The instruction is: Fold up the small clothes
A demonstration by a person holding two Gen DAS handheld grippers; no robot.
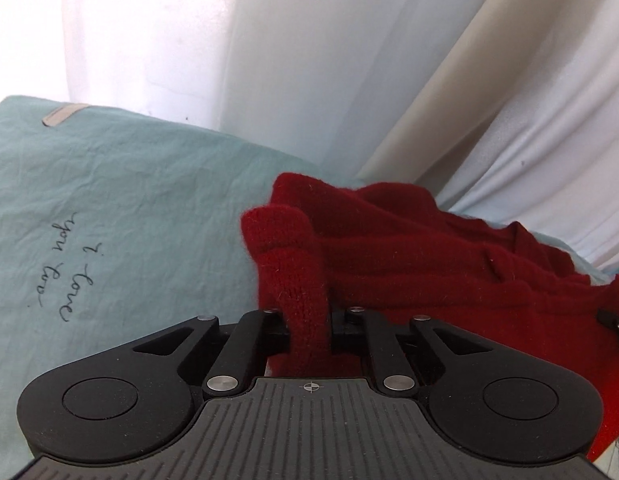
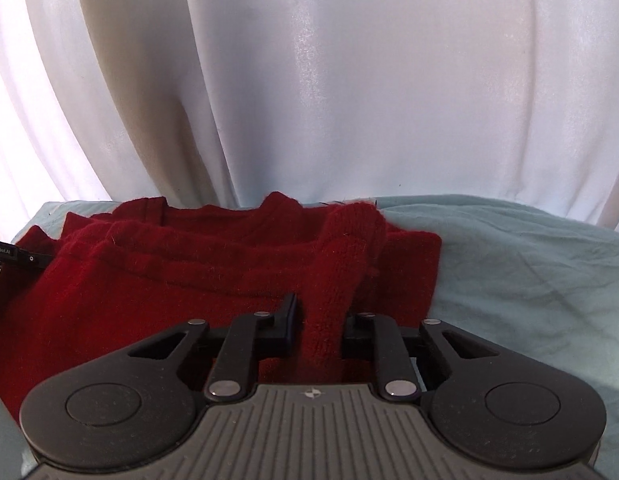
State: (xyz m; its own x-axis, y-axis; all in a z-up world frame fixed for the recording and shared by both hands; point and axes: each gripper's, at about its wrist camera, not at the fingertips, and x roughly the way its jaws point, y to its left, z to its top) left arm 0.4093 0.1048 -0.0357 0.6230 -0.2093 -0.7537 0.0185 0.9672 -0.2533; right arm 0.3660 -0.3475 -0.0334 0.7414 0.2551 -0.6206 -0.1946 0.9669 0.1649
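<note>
Red knit garment, fuzzy wool-like weave, lies bunched in soft layered folds on a pale teal cloth, which is wrinkled cotton with handwritten script. Left gripper: black jaws closed tight on a raised ribbed fold of the knit. Right gripper: jaws likewise pinched onto an upstanding strip of the same garment, with teal cloth beside it. Behind, a glossy white curtain hangs in long vertical pleats.
</note>
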